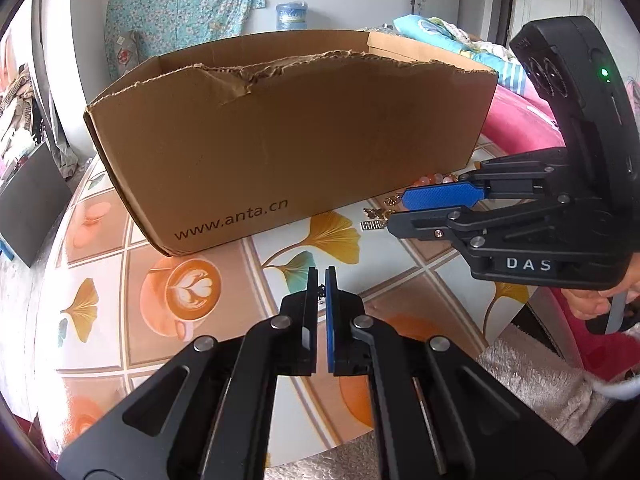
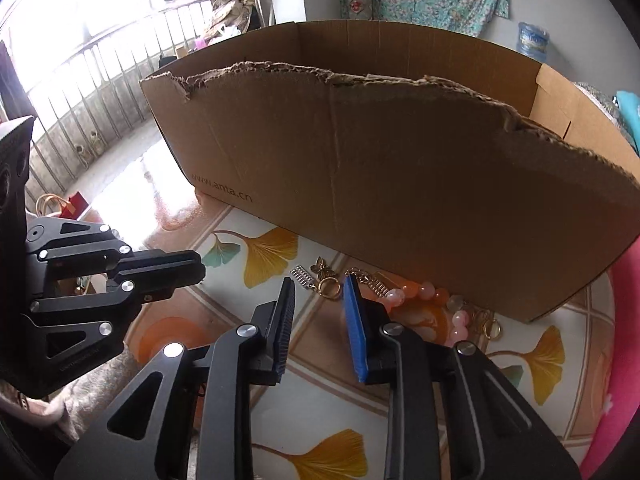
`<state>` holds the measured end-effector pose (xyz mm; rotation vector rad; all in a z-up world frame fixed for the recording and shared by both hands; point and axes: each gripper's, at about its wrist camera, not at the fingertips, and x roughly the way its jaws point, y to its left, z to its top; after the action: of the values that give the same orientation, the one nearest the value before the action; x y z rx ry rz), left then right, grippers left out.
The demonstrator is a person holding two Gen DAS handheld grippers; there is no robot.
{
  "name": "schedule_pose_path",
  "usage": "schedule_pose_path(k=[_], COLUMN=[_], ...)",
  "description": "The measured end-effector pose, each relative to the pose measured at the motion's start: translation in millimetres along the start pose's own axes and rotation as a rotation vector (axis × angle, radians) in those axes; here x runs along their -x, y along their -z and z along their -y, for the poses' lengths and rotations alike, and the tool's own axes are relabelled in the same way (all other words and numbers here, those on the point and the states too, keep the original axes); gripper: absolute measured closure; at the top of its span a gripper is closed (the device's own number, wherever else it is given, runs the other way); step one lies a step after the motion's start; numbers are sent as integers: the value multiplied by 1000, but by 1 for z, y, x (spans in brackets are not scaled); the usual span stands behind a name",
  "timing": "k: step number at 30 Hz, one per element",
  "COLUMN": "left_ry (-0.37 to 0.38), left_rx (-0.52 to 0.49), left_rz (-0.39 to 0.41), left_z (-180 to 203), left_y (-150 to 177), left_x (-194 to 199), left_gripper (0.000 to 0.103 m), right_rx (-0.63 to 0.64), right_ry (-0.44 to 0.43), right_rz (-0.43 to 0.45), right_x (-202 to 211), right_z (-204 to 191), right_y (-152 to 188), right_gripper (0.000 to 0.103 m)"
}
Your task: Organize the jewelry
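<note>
**Presently: jewelry heap ahead of the right fingers, small piece pinched in the left**

Item, jewelry heap [image 2: 360,288]: gold charms, a gold ring, a small silver spring-like piece and a pink bead bracelet [image 2: 424,296], lying on the patterned tablecloth [image 2: 264,256] against the foot of the cardboard box [image 2: 400,184]. The heap runs along the box's near wall.

Item, right gripper [image 2: 318,286]: angled down at the table, jaws at a narrow gap, nothing pressed between them. The gold ring lies just past the fingertips, slightly toward the blue pad; the beads lie further along on that same side. This hand is the nearer one to the heap.

Item, left gripper [image 1: 321,276]: jaws all but closed, with a small dark chain-like piece [image 1: 321,294] caught between the pads; its kind is too small to tell. It points down toward the box's printed wall, well apart from the heap.

Item, box: open-topped, torn upper edge; likely the destination.
</note>
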<state>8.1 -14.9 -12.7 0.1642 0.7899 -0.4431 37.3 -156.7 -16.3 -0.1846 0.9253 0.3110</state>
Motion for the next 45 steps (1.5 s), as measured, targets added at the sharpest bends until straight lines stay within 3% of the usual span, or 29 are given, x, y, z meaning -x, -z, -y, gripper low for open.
schedule_pose_path(k=[9, 27, 32, 37, 45], left_ry=[15, 37, 38, 91, 174], left_rx=[1, 8, 10, 31, 30], left_rz=[-4, 13, 47, 117, 277], left_z=[1, -5, -6, -11, -29], left_y=[2, 4, 0, -10, -58], left_x=[-6, -7, 6, 35, 80], left_gripper=[100, 100, 101, 100, 100], right_rx=[58, -53, -72, -72, -42], right_ry=[-28, -125, -163, -209, -286], right_rz=[-53, -61, -10, 82, 274], right_x=[-10, 12, 31, 64, 110], right_z=[3, 18, 15, 16, 7], right_y=[-12, -5, -4, -11, -54], right_gripper=[88, 94, 94, 94, 94])
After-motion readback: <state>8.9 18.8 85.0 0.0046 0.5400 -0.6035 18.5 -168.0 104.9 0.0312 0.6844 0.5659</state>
